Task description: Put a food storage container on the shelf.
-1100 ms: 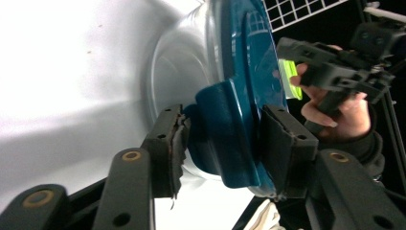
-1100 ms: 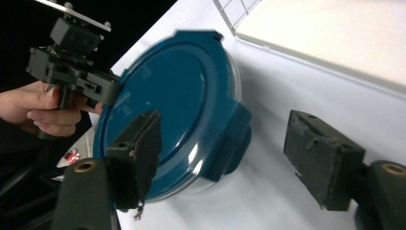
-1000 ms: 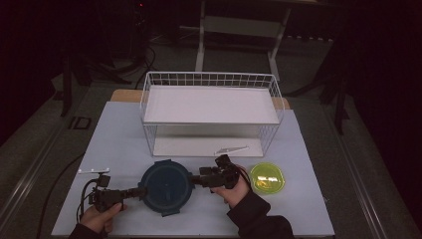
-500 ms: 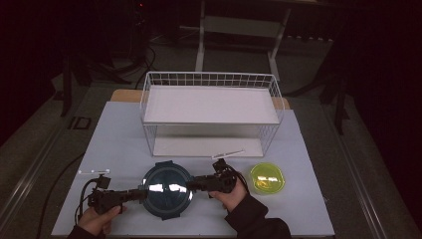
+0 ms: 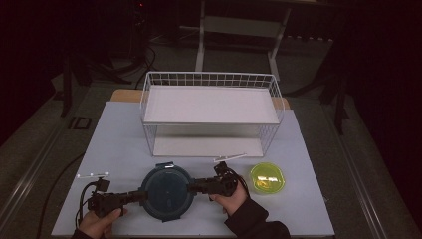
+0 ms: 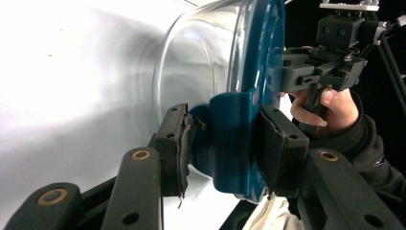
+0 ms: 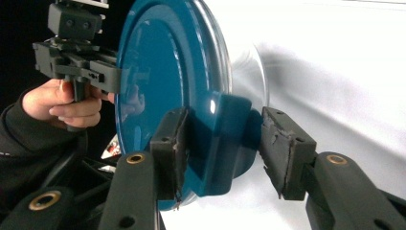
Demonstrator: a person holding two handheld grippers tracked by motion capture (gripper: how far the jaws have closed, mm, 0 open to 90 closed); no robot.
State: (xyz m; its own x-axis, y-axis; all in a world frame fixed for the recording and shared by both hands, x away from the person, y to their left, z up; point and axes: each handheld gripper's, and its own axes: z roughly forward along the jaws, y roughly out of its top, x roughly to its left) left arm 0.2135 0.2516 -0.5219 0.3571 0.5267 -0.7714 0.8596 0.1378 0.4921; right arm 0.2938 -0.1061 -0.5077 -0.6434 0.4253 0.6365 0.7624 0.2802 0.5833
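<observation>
Blue-lidded container is gripped at 9 o'clock by the left gripper; the right gripper's fingers are spread about its 3 o'clock latch.

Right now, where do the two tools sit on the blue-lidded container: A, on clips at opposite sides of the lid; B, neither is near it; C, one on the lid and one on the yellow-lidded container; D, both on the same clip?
A: in the high view the left tool and the right tool meet the blue-lidded container at opposite edges, each with its jaws straddling a side clip.
</observation>
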